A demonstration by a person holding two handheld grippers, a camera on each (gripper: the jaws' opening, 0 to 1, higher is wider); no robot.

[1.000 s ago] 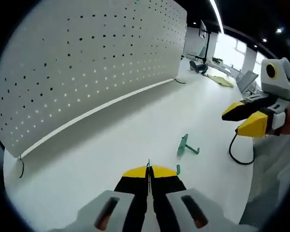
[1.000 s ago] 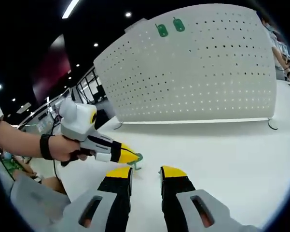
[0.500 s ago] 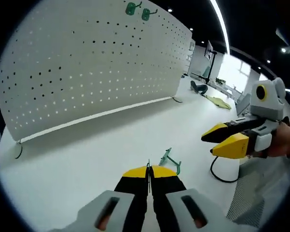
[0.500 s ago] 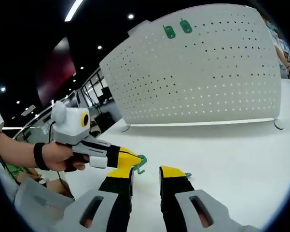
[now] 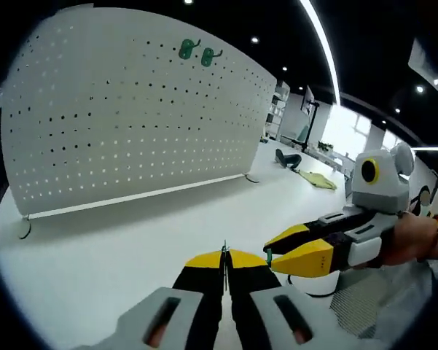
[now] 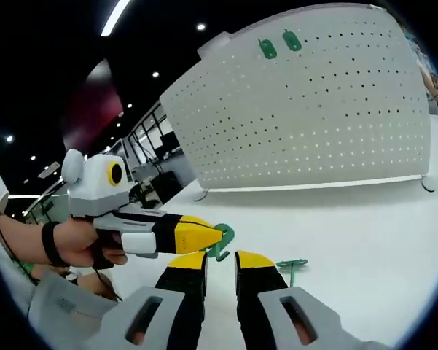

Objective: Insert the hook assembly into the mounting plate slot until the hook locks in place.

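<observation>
A white perforated mounting plate (image 5: 131, 124) (image 6: 313, 124) stands upright on the white table, with two green hooks (image 5: 197, 52) (image 6: 278, 44) hanging near its top edge. My left gripper (image 5: 224, 255) (image 6: 217, 237) is shut on a green hook (image 6: 222, 244), and a bit of that hook (image 5: 268, 255) sticks out beside its tips. Just right of it, the right gripper (image 5: 277, 251) (image 6: 219, 260) is open by a narrow gap, and the held hook hovers just above its fingertips. Another green hook (image 6: 291, 266) lies flat on the table, right of the right gripper's fingers.
The white table (image 5: 116, 240) runs from the plate's foot towards me. A person's hand (image 6: 73, 244) (image 5: 415, 240) holds each gripper. Grey mesh (image 5: 364, 313) lies at the lower right of the left gripper view. Desks and office gear (image 5: 306, 157) stand far behind.
The two grippers have come close together, the left one carrying its green hook up to the right gripper's tips. The right jaws have narrowed a little. Both views have tilted up towards the plate.
</observation>
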